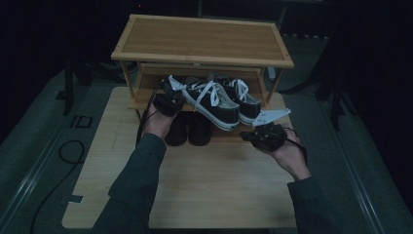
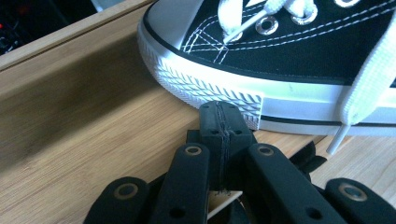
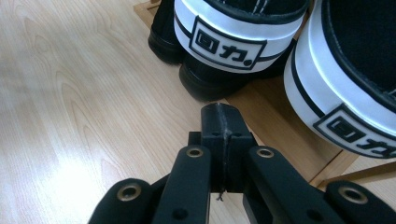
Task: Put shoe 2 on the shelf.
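**Both claws closed beside the sneakers**

The left claw [image 2: 219, 122], jaws pressed together and empty, touches the left sneaker [image 1: 207, 103] on the rack's [image 1: 202, 38] middle shelf. The right claw [image 3: 223, 122], likewise closed and empty, hovers near the heels above the counter [image 1: 219, 190].

The place reads as a recording room or lab set up to imitate a home entryway. A low light-wood table [image 1: 204, 195] stands on grey carpet [image 1: 29, 146], with darkness all around and dark stand legs [image 1: 68, 87] rising at the left and right sides. A black cable [image 1: 58, 170] snakes across the carpet by the table's left edge. At the table's far edge sits a two-tier bamboo shoe rack [image 1: 202, 39]. It holds a pair of black canvas sneakers with white laces and white rubber soles [image 1: 219, 100], and a pair of plain black shoes [image 1: 187, 129] stands just below them.
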`<action>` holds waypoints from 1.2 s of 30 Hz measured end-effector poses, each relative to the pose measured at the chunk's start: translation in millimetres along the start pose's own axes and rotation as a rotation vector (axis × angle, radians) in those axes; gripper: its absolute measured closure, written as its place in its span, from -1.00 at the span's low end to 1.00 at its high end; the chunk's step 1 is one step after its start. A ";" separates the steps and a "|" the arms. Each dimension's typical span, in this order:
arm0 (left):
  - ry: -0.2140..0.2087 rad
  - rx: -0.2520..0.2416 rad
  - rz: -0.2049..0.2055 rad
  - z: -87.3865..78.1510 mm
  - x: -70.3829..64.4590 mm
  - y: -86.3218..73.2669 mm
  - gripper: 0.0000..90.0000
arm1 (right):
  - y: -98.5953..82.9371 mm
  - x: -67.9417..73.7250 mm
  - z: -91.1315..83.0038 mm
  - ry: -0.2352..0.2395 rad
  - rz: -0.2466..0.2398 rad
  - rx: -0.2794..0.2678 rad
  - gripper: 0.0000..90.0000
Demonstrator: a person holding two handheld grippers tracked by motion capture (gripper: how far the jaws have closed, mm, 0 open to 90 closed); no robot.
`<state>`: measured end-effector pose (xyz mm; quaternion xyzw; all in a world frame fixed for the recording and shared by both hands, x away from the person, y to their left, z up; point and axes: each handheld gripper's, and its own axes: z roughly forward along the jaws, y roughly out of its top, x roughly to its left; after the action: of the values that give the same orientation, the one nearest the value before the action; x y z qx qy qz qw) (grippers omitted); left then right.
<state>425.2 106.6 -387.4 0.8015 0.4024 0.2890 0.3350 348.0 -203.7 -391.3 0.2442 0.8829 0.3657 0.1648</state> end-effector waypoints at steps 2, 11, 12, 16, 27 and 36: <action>0.001 -0.002 -0.009 1.5 0.5 0.4 0.99 | 0.4 0.6 1.0 0.003 -0.003 -0.001 1.00; 0.027 0.034 -0.015 8.4 3.7 8.1 0.99 | 1.6 3.1 2.7 0.010 -0.012 -0.005 1.00; 0.026 0.019 -0.036 10.4 2.6 8.4 0.99 | 1.5 3.0 2.9 0.011 -0.016 -0.007 1.00; 0.035 0.020 -0.049 13.8 4.6 10.5 0.99 | 1.1 3.5 3.3 0.014 -0.015 -0.007 1.00; 0.021 0.010 -0.078 19.5 12.1 9.2 0.96 | 2.5 5.4 3.8 0.017 -0.020 -0.014 1.00; 0.007 0.005 -0.075 16.0 14.1 5.8 0.89 | 6.1 7.1 1.0 0.022 -0.023 -0.060 1.00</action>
<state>446.7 110.9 -389.9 0.7857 0.4339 0.2780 0.3422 344.5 -195.5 -388.3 0.2248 0.8761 0.3926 0.1666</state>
